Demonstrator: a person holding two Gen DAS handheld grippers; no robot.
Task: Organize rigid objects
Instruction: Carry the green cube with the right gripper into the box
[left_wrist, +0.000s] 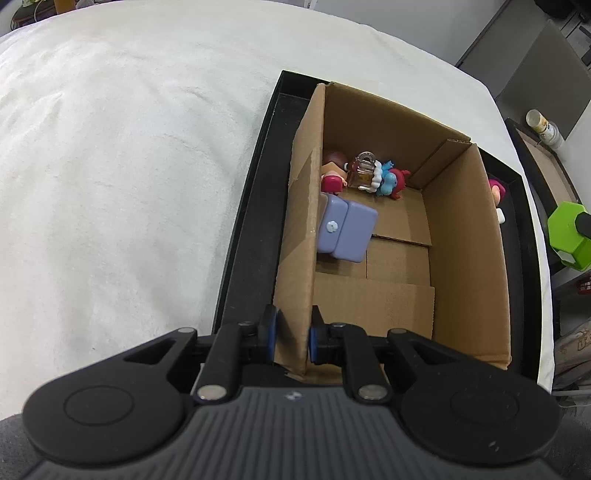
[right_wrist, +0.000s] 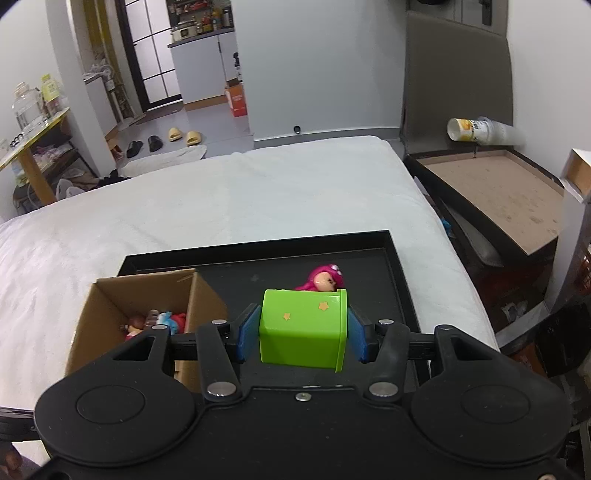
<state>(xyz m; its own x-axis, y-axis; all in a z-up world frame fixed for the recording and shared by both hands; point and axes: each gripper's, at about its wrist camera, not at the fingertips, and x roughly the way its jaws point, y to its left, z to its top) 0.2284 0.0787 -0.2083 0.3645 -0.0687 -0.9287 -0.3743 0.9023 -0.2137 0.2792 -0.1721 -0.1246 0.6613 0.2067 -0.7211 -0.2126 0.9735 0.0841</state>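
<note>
An open cardboard box (left_wrist: 461, 236) stands in a black tray (left_wrist: 251, 206) on a white bed. My left gripper (left_wrist: 291, 338) is shut on the box's near left wall, one pad on each side of the cardboard. Inside the box lie a purple case (left_wrist: 345, 230), a clear small bottle (left_wrist: 364, 170) and small toy figures (left_wrist: 391, 181). My right gripper (right_wrist: 301, 332) is shut on a green box (right_wrist: 303, 328) with yellow stars, held above the tray (right_wrist: 391, 258). Behind it a pink-haired doll (right_wrist: 325, 278) lies on the tray. The same cardboard box (right_wrist: 110, 306) shows at the left.
White bedding (right_wrist: 240, 199) spreads beyond the tray. A dark bedside stand (right_wrist: 498, 199) with a brown top is to the right, with a tipped paper cup (right_wrist: 476, 131) behind it. The room floor holds slippers and furniture far back.
</note>
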